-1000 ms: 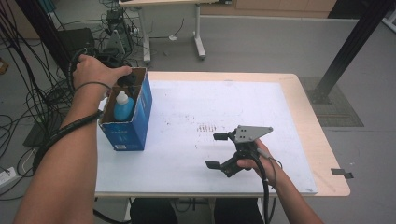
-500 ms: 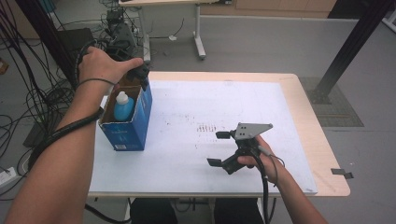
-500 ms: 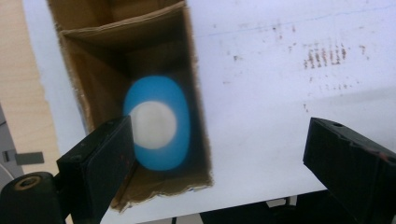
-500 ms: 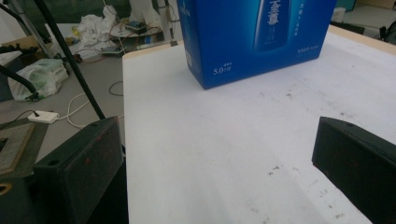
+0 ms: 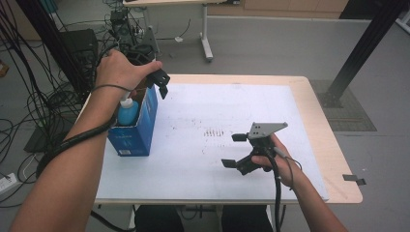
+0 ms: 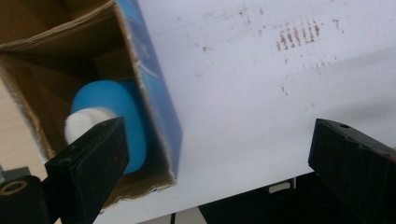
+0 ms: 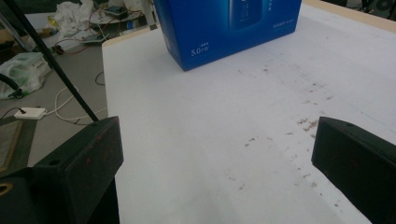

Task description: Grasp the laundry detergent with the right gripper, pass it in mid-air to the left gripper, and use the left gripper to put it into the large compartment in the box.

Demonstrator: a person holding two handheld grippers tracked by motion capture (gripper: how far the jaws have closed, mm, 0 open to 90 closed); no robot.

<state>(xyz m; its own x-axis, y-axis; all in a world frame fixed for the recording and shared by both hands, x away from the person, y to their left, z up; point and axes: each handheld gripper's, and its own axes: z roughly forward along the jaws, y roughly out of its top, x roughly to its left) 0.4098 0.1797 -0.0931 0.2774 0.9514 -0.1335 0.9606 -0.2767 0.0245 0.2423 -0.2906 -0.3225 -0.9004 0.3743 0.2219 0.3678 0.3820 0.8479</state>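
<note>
An open-topped blue cardboard box [image 5: 134, 133] stands at the table's left. Inside it a blue bottle [image 5: 128, 112] with a white cap stands upright. My left gripper [image 5: 162, 83] hangs just above the box's far right corner, and its jaws have just been opening, with nothing between them. In the left gripper view the bottle [image 6: 114, 109] lies below the left jaw, inside the box [image 6: 156, 93]. My right gripper [image 5: 235, 151] rests open over the white sheet at the front right, pointing left toward the box [image 7: 229, 25], empty.
A white sheet [image 5: 217, 111] with small brown stains covers the wooden table [image 5: 333, 159]. Cables and equipment crowd the floor at the left [image 5: 43, 96]. Another desk's leg [image 5: 205, 34] stands behind, and a black post [image 5: 358, 53] rises at the right.
My left hand has lifted out of the box and drawn back to its far right corner, jaws spreading wide. The bottle stays in the box. The right gripper has hardly moved.
</note>
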